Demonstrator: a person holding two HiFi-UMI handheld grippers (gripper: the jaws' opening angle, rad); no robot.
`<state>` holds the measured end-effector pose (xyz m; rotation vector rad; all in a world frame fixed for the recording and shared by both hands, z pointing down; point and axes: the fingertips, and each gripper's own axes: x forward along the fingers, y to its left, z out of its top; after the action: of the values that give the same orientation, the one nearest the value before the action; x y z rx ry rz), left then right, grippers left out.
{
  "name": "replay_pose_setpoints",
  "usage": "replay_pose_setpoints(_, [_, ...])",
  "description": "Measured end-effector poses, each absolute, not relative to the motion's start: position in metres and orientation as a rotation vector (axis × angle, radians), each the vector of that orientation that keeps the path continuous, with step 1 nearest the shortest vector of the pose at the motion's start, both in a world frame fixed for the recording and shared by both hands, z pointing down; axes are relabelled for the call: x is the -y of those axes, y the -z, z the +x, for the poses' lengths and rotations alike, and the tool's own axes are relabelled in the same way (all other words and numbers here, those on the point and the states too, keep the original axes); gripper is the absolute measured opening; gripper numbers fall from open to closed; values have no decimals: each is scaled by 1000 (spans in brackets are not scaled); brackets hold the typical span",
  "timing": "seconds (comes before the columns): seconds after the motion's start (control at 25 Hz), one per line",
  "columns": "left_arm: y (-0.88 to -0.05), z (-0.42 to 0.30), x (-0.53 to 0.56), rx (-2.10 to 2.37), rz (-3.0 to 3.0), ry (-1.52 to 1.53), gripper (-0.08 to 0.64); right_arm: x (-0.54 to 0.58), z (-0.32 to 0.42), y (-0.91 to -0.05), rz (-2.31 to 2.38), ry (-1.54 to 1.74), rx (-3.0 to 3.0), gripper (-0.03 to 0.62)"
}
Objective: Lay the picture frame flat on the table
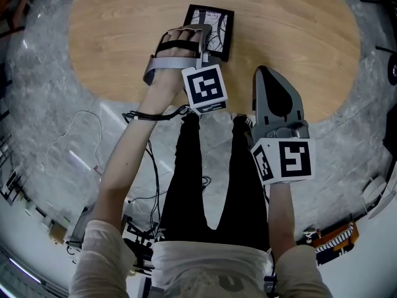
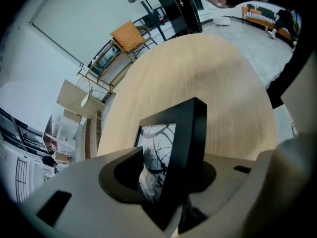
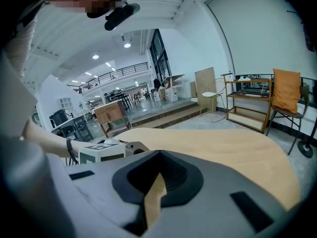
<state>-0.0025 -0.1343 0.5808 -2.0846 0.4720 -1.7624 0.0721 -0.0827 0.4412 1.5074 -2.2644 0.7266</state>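
Note:
The black picture frame [image 1: 214, 25], which holds a black-and-white print, is on the oval wooden table [image 1: 298, 36] toward its far side, face up in the head view. My left gripper [image 1: 207, 45] reaches over its near edge. In the left gripper view that edge of the frame [image 2: 187, 143] sits between the jaws of the left gripper [image 2: 168, 185]. The left pad stands off the glass, so the jaws are open around the frame. I cannot tell whether the frame rests fully flat. My right gripper [image 1: 265, 74] hovers over the table's near edge, jaws together and empty [image 3: 151, 185].
Grey marbled floor [image 1: 49, 110] surrounds the table, with cables [image 1: 149, 160] by the person's legs. A chair with an orange cushion [image 3: 286, 95] and a metal shelf rack [image 3: 247, 100] stand beyond the table's far end. Bare wood [image 2: 208, 68] stretches beyond the frame.

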Motion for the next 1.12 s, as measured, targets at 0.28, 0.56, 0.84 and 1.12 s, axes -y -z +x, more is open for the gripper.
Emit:
replay_pose_setpoints(0.28, [-587, -5, 128, -388, -2071, 1782, 206, 85, 68, -444, 1491, -749, 2265, 6])
replay_pose_setpoints(0.56, [-585, 1, 122, -347, -2140, 1811, 226, 83, 70, -444, 1470, -759, 2268, 6])
replay_pose_setpoints(0.84, [-588, -1, 114, -190, -2207, 1896, 273, 84, 65, -451, 1450, -768, 2269, 6])
replay_pose_setpoints(1.12, [-587, 1, 110, -77, -2177, 1943, 291, 85, 70, -452, 1448, -782, 2263, 6])
